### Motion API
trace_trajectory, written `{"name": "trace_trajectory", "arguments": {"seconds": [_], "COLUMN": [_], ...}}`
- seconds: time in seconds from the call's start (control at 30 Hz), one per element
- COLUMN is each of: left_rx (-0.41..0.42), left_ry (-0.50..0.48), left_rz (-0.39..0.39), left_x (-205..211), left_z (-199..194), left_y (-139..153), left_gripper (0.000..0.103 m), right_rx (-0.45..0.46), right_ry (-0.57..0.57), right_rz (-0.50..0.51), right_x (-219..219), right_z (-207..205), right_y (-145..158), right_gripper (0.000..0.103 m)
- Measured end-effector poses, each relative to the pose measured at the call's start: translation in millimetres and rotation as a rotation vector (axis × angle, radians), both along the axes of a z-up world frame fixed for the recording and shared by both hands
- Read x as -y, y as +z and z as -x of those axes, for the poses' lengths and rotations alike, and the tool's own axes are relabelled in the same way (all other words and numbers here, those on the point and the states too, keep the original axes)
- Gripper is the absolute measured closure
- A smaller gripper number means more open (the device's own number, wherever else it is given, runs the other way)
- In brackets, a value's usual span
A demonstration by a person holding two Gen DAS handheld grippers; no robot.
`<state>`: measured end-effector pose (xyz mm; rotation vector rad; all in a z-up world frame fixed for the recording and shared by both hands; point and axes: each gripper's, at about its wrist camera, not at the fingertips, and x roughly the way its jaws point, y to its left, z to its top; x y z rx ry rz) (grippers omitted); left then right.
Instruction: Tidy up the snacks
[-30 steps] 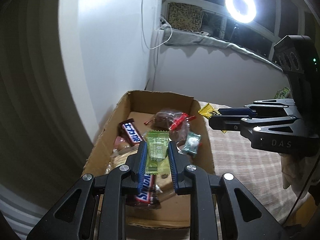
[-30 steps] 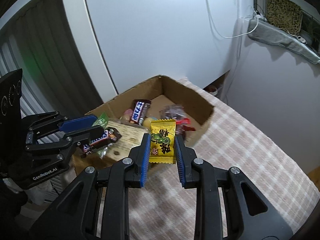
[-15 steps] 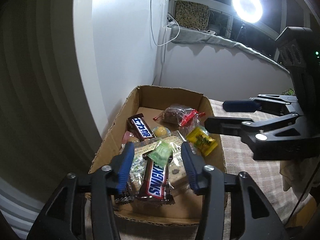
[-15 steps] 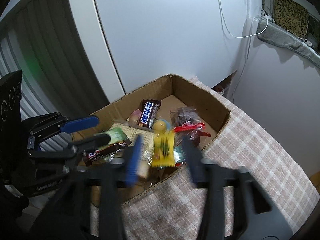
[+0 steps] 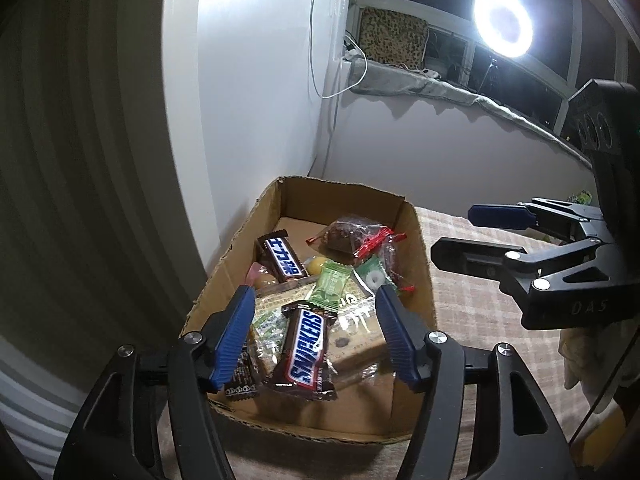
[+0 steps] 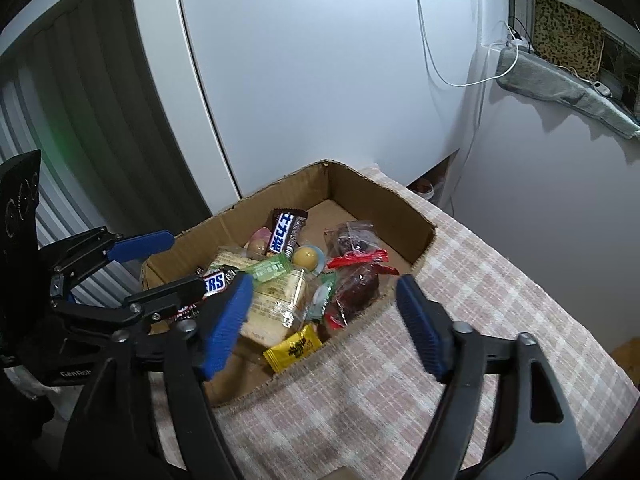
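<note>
2 empty grippers, left gripper [image 5: 316,332] and right gripper [image 6: 324,324], fingers spread wide over 1 cardboard box [image 6: 400,208]: 1 Snickers bar [image 5: 306,354], 1 yellow candy packet [image 6: 294,348] at its near edge.

A ring light [image 5: 503,22] glares, blown white, far beyond the left fingers; elsewhere the room is dim. The right fingers [image 6: 226,318] are motion-blurred. Fisheye bending darkens the edges.

"SNICKERS" runs in white-and-blue letters along the brown Snickers bar [image 5: 306,354] at the lower centre of the left wrist view. "DAS" is embossed on the right gripper [image 5: 456,232] body at right. In the right wrist view, "GenRob…" shows, cut off, on the left gripper [image 6: 176,260] at lower left.
</note>
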<state>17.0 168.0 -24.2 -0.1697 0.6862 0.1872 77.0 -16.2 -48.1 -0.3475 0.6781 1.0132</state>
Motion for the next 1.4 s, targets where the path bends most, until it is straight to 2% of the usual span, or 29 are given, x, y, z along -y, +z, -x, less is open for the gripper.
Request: {"name": "trace_trajectory", "arguments": {"seconds": [0.1, 0.27, 0.33, 0.4, 0.63, 0.97, 1.4], "left_rx": [0.008, 0.022, 0.029, 0.039, 0.067, 0.086, 0.084], "left_ry": [0.004, 0.001, 0.003, 0.012, 0.039, 0.085, 0.108], "left_rz": [0.000, -0.001, 0.003, 0.007, -0.007, -0.038, -0.044], "left_x": [4.5, 18.3, 22.4, 27.7, 43.5, 59.1, 62.2], "left_z": [3.1, 10.5, 13.7, 19.0, 33.7, 49.7, 57.2], "left_y": [3.6, 9.3, 11.3, 14.0, 23.5, 25.6, 25.4], "left_gripper": [0.034, 0.031, 0.028, 0.026, 0.022, 0.022, 0.022], "right_rx": [0.006, 0.010, 0.015, 0.026, 0.068, 0.103, 0.123], "right_ry": [-0.012, -0.034, -0.045, -0.057, -0.117, -0.183, -0.196], "right_rz": [-0.007, -0.019, -0.022, -0.028, -0.047, -0.062, -0.073], "right_x": [9.1, 26.6, 34.4, 43.4, 74.6, 104.3, 114.3], "right_z": [0.8, 4.1, 6.3, 9.4, 20.8, 35.7, 56.4], "right_y": [1.6, 5.5, 6.5, 8.0, 13.8, 16.1, 9.2], "right_gripper": [0.021, 0.021, 0.018, 0.010, 0.009, 0.008, 0.008]}}
